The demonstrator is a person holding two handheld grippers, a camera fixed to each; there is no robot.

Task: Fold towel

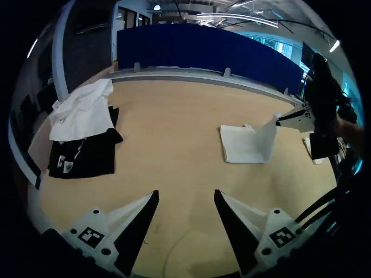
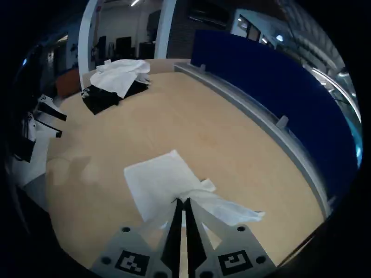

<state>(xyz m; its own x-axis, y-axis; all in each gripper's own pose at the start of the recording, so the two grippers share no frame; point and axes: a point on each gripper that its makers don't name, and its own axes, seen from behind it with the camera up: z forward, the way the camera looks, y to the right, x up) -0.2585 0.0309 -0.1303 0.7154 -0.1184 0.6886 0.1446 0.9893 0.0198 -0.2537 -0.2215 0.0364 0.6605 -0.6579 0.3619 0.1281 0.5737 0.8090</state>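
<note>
A white towel (image 1: pixel 246 143) lies partly folded on the wooden table, right of centre in the left gripper view. Its right edge is lifted, pinched by my right gripper (image 1: pixel 280 121), which comes in from the right with a dark-sleeved arm behind it. In the right gripper view the same towel (image 2: pixel 160 183) lies flat just ahead, and my right gripper (image 2: pixel 182 202) is shut on a raised corner that drapes off to the right. My left gripper (image 1: pixel 185 194) hovers open over bare table near the front edge, well short of the towel, with nothing between its fingers.
A heap of white cloth (image 1: pixel 83 113) on black garments (image 1: pixel 86 155) lies at the table's left. A blue partition (image 1: pixel 208 48) runs along the far edge. More cloth (image 1: pixel 315 153) sits at the right edge. Bare tabletop (image 1: pixel 176 129) spreads between heap and towel.
</note>
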